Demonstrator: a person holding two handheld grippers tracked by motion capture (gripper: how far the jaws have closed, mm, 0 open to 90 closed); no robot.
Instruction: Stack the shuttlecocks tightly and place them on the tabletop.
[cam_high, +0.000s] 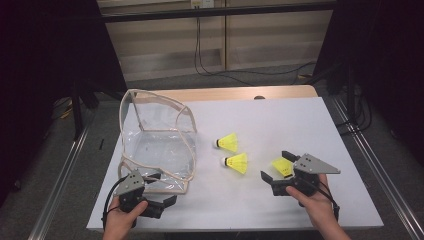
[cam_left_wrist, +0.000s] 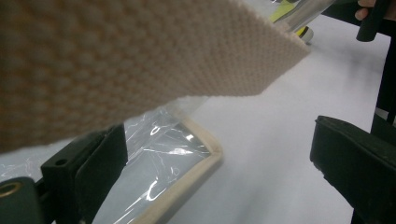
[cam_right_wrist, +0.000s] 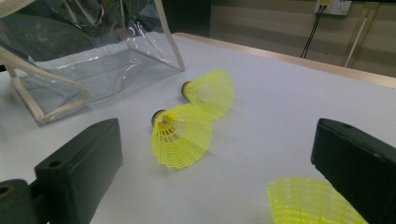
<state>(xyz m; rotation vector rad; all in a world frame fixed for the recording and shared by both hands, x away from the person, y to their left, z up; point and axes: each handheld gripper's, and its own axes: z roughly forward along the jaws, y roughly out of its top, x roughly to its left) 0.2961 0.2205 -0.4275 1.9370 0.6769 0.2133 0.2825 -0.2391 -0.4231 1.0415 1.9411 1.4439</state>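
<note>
Both jaws apart. Right gripper (cam_high: 276, 170) straddles shuttlecock (cam_high: 283, 166); risk crushing skirt. Left gripper (cam_high: 161, 196) may drag pouch (cam_high: 157, 150).

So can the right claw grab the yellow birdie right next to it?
Probably yes. The right claw is open, the nearest shuttlecock lies between its jaws, and nothing blocks it.

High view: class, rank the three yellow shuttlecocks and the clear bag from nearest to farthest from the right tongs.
1. Shuttlecock lying between the jaws of the right tongs.
2. Shuttlecock mid-table, to their left.
3. Shuttlecock just beyond that one.
4. Clear bag, far left, by the left tongs.
</note>
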